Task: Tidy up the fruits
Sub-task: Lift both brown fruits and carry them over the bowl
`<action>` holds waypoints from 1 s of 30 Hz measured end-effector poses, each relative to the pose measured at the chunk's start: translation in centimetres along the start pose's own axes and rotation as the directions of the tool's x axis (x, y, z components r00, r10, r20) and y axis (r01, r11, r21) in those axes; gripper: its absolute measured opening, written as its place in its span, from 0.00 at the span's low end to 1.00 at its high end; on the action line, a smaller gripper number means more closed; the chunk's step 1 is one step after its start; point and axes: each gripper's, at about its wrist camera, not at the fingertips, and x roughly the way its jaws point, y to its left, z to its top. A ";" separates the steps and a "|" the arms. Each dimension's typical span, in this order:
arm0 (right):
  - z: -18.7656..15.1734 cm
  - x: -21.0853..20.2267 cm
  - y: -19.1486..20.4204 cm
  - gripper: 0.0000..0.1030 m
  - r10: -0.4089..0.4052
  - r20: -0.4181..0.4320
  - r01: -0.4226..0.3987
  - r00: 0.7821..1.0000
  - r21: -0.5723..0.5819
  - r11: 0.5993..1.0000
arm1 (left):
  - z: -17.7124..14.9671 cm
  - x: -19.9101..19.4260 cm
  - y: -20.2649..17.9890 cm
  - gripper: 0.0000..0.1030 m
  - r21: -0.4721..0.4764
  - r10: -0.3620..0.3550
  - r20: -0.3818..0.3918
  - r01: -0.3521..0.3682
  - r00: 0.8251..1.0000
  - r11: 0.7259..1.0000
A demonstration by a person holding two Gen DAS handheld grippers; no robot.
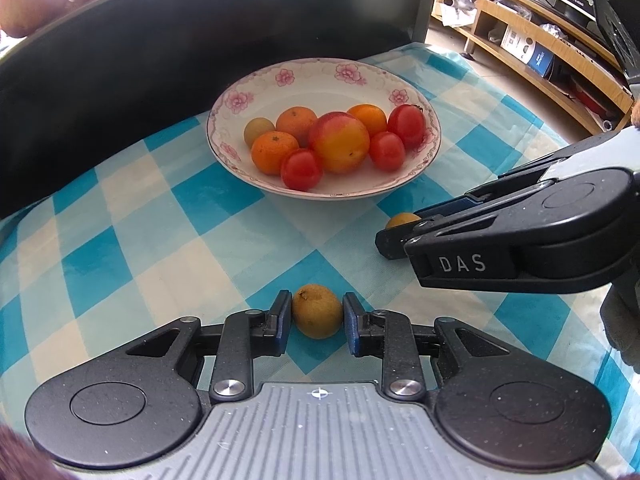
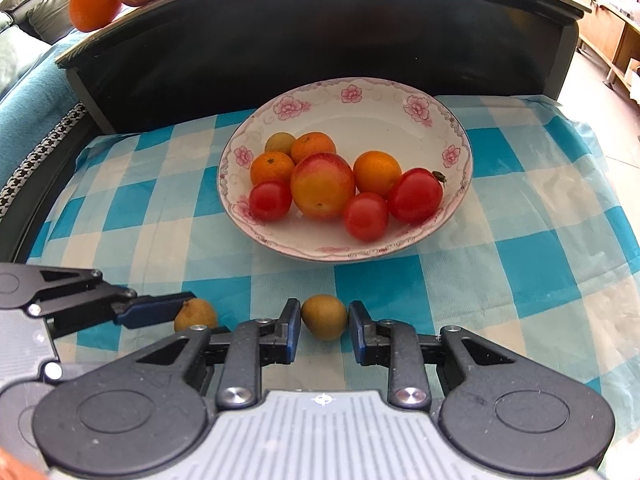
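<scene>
**Both grippers closed on the last two loose fruits**

Left gripper (image 1: 316, 316) is pinched down on a small brown-yellow fruit (image 1: 317, 311), both blue pads touching its sides, and the fruit sits on the checked cloth (image 1: 160, 216) that covers the worktop. My right gripper (image 2: 325, 320) has done the same with a second small fruit (image 2: 324, 317); its pads are closed in about as far as they go, pressing that fruit from either side. Neither fruit is lifted yet, as far as I can judge.

What the coming move turns on: the flowered bowl (image 1: 320, 72) lies at twelve o'clock from each gripper, straight ahead along the fingers and well apart from both fruits. In the left wrist view my right gripper sits at two o'clock, a little nearer the bowl, so I judge it has the shorter carry. Both fruits are nearly round, so there is no long axis to mind.

Already in the bowl: three oranges, three red tomatoes, one large peach-coloured fruit in the middle, and one small brown fruit at the back left. The free room is along the far rim.
</scene>
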 end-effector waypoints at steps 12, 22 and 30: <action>-0.3 -0.1 0.1 0.30 -0.001 0.000 0.001 1.000 -0.009 1.000 | -0.1 -0.3 -0.6 0.34 0.026 0.011 -0.006 -0.011 1.000 1.000; -0.8 -2.0 -0.4 0.29 -0.006 0.022 0.006 1.000 -0.005 1.000 | 0.8 -1.5 -0.8 0.34 0.021 -0.004 0.039 0.003 0.999 1.000; -0.2 -4.4 -0.9 0.29 -0.007 0.080 0.005 0.997 0.017 1.000 | 2.5 -2.3 -0.7 0.33 0.006 -0.007 0.087 0.007 0.996 1.000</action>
